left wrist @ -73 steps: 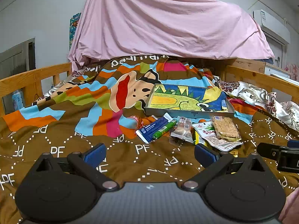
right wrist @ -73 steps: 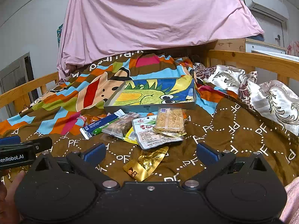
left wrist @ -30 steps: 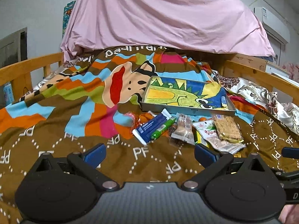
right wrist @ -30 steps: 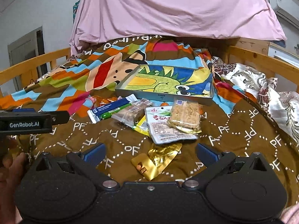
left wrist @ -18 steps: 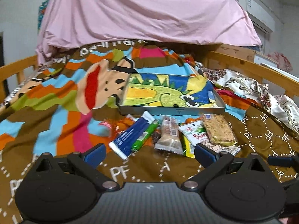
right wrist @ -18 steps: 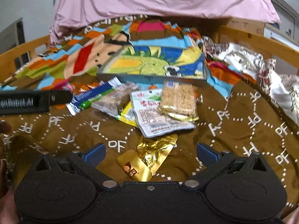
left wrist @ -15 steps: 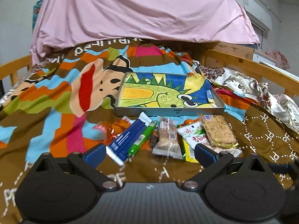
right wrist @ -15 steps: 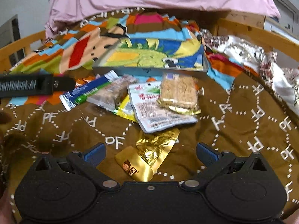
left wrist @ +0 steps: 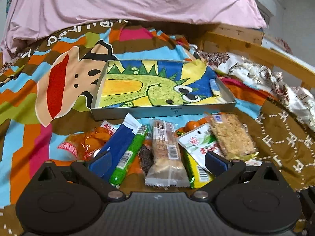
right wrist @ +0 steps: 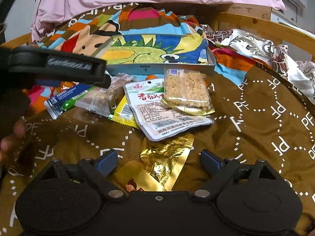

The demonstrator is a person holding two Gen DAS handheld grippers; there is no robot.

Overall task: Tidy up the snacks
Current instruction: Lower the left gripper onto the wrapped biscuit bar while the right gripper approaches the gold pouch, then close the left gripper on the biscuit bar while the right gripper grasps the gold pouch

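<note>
A shallow tray [left wrist: 163,112] with a dinosaur drawing inside lies on the bed; it also shows in the right wrist view [right wrist: 161,67]. Several snack packets lie in front of it: a blue bar [left wrist: 120,143], a green stick [left wrist: 130,155], a clear-wrapped bar [left wrist: 166,153], a white pouch [right wrist: 163,110] and a crumbly cake [right wrist: 185,90]. My left gripper [left wrist: 157,161] is open, low over the clear-wrapped bar. My right gripper [right wrist: 158,162] is open over a gold packet [right wrist: 163,161].
The brown and striped blanket [right wrist: 265,122] covers the bed. A wooden rail [left wrist: 256,53] runs along the right. A pink sheet [left wrist: 118,5] hangs at the back. A floral cloth [right wrist: 256,45] is bunched at the right. The left gripper's body [right wrist: 57,66] crosses the right wrist view.
Both grippers have moved forward and down toward the snacks. The left one now hangs over the bars; the right one has closed in on the gold packet.
</note>
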